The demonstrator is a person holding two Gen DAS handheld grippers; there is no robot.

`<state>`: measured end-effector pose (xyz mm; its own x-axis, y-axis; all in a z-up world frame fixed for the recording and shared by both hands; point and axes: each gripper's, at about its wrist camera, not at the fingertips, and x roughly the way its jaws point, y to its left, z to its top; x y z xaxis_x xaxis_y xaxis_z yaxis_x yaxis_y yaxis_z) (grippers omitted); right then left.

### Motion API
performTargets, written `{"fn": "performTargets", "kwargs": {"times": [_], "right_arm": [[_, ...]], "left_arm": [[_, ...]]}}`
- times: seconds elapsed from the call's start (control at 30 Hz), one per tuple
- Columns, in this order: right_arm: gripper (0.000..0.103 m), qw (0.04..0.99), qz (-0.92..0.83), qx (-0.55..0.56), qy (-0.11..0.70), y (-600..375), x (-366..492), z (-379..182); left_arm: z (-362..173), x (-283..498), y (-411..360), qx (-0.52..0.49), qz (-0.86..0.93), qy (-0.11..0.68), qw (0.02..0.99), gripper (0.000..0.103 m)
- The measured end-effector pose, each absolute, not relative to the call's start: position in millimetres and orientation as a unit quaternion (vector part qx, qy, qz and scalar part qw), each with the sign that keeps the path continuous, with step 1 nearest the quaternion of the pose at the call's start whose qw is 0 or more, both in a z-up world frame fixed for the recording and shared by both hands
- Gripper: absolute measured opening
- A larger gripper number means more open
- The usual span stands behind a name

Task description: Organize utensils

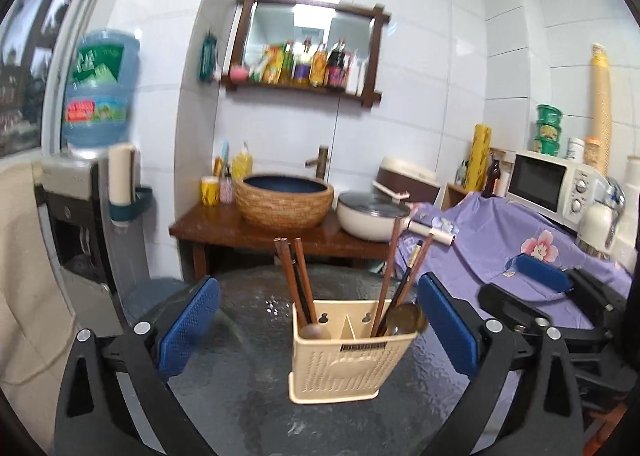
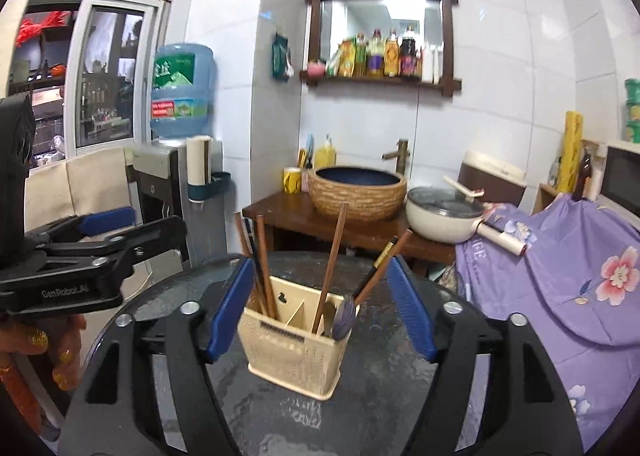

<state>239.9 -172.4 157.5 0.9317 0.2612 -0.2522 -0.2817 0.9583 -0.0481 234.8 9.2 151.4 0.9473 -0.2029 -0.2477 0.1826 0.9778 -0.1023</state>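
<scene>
Both tongs, left tongs (image 1: 318,326) and right tongs (image 2: 322,312), gape wide and empty around the beige utensil holder (image 1: 344,360) of chopsticks (image 1: 298,280) on the glass table (image 1: 248,396).

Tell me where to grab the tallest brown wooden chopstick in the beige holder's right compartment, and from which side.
Grip the tallest brown wooden chopstick on its bare upper shaft, coming from above with the open right claw. It stands nearly upright, well clear of the beige slotted plastic utensil holder, while its lower end is crowded by a spoon.
</scene>
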Motion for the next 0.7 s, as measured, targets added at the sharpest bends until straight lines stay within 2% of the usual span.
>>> {"fn": "performTargets", "kwargs": {"times": [0.07, 0.1, 0.27, 0.47, 0.7], "right_arm": [[0.096, 0.986, 0.131, -0.032, 0.093, -173.9, 202.9, 145.8], [0.097, 0.987, 0.130, -0.028, 0.085, -174.1, 188.7, 139.8], [0.097, 0.990, 0.117, -0.036, 0.073, -167.5, 122.0, 100.8], [0.097, 0.988, 0.117, -0.019, 0.101, -169.3, 61.9, 58.5], [0.097, 0.988, 0.110, -0.021, 0.108, -174.0, 22.5, 39.0]], "left_arm": [[139.3, 207.6, 10.5, -0.020, -0.090, 0.109, 0.990, 0.097], [133.6, 198.3, 11.1, -0.015, -0.087, 0.105, 0.991, 0.097], [94.6, 139.6, 19.2, 0.010, -0.065, 0.090, 0.994, 0.097], [61.5, 69.1, 24.4, -0.011, -0.067, 0.092, 0.993, 0.097], [32.0, 35.7, 16.0, -0.009, -0.068, 0.129, 0.989, 0.097]]}}
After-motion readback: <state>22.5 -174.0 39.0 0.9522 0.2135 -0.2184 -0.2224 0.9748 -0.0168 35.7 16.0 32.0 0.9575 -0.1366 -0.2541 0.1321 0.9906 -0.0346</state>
